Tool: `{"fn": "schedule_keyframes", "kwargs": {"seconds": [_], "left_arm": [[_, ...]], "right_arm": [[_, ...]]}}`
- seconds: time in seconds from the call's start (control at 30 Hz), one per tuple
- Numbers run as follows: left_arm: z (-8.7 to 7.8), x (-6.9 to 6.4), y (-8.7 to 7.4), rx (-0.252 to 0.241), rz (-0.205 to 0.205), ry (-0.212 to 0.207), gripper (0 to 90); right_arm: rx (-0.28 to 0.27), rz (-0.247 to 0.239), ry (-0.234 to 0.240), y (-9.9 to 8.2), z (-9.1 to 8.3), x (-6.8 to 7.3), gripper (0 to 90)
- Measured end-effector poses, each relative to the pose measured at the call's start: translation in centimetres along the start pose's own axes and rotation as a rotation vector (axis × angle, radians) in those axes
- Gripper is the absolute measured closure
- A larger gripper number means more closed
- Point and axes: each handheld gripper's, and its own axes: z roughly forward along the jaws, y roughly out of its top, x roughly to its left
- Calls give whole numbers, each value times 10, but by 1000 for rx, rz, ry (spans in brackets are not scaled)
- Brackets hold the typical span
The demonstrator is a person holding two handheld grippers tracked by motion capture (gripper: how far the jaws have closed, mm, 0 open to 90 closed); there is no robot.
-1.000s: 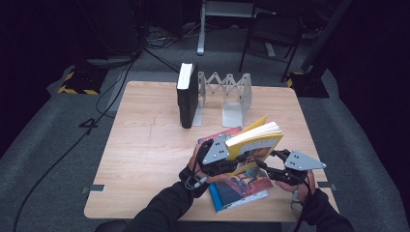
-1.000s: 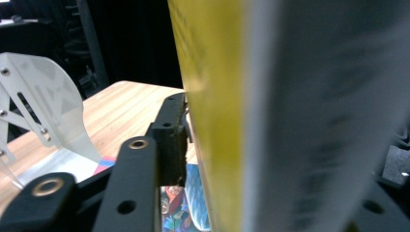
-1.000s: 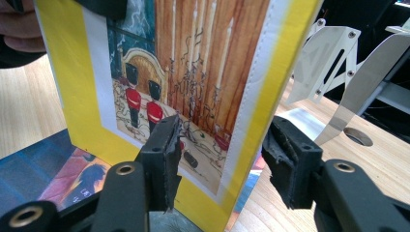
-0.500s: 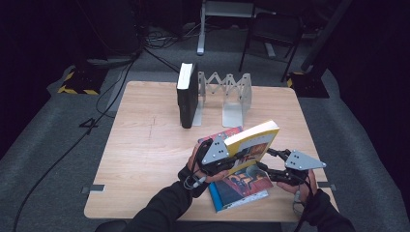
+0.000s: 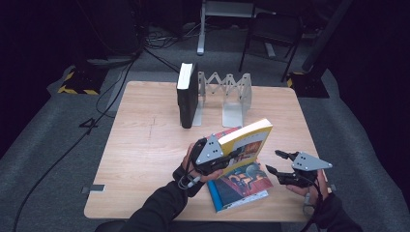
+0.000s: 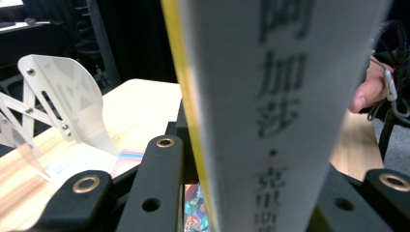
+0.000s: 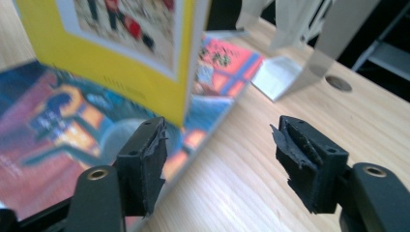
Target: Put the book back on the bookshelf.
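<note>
My left gripper (image 5: 231, 155) is shut on a yellow-covered book (image 5: 247, 141) and holds it tilted up on edge above the table. In the left gripper view its pale spine (image 6: 275, 96) stands between the jaws. Beneath it a colourful book (image 5: 241, 186) lies flat near the table's front edge. My right gripper (image 5: 273, 161) hovers just right of both books. Its jaws have just been opening and nothing is between them. In the right gripper view the yellow book's (image 7: 121, 53) lower corner hangs just beyond the left pad (image 7: 150, 154), over the colourful book (image 7: 53, 130).
A black book (image 5: 186, 94) stands upright against a metal accordion rack (image 5: 231, 92) at the back of the wooden table (image 5: 140, 145). The rack's plate (image 6: 72, 92) is seen from the left gripper. Chairs and cables lie on the floor beyond.
The right gripper's jaws have spread wider and it has edged away from the yellow book. The yellow book now stands steeper in the left gripper.
</note>
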Motion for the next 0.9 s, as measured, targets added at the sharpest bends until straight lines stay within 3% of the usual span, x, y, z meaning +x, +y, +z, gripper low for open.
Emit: {"fn": "schedule_keyframes", "kwargs": {"seconds": [0.1,0.27,0.4,0.57,0.63,0.7,0.77,0.83,0.9], "left_arm": [[-3,0,-1,3,5,4,735],[-6,4,-2,7,-4,20,734],[-8,6,-2,10,-10,35,732],[-10,8,-3,11,-7,39,732],[-12,9,-3,14,-7,42,732],[-14,11,-4,17,-14,51,731],[-17,13,-5,20,-23,62,731],[-19,16,-5,21,-29,72,731],[-22,19,-6,25,-31,82,733]], "right_arm": [[17,23,-4,-7,-5,-4,335],[103,78,-14,-31,-12,-14,313],[160,86,-12,-45,-12,-15,292],[210,109,15,-58,-14,-15,274],[236,161,40,-66,-14,-15,276],[257,141,44,-71,-13,-12,269],[254,145,53,-75,-14,-11,264],[238,191,61,-80,-17,-13,262],[236,178,34,-83,-22,-13,258]]}}
